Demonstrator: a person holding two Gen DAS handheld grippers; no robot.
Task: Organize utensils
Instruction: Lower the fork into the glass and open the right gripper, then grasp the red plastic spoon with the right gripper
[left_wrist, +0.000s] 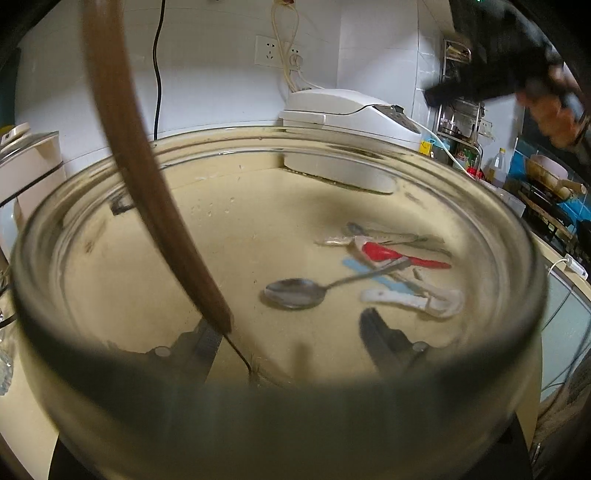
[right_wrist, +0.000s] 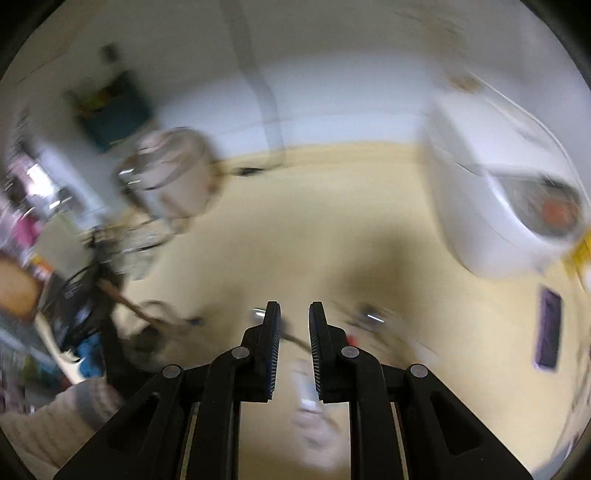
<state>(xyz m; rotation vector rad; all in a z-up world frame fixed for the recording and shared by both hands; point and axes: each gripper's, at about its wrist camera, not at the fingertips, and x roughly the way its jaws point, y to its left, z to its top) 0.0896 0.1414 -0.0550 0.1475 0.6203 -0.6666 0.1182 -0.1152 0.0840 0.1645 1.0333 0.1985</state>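
Observation:
In the left wrist view a wide glass jar fills the frame, and a brown wooden handle leans inside it. My left gripper's fingers show dimly through the glass on either side; I cannot tell whether they press on it. Beyond the jar, on the beige counter, lie a metal spoon, a red spoon and a white spoon. My right gripper hovers over these blurred utensils, jaws slightly apart with nothing between them. The right gripper shows as a dark blur at top right.
A white rice cooker stands at the back against the wall, with cables and a socket above it. The right wrist view shows a lidded glass jar at the back left, a purple object at the right and a sleeve.

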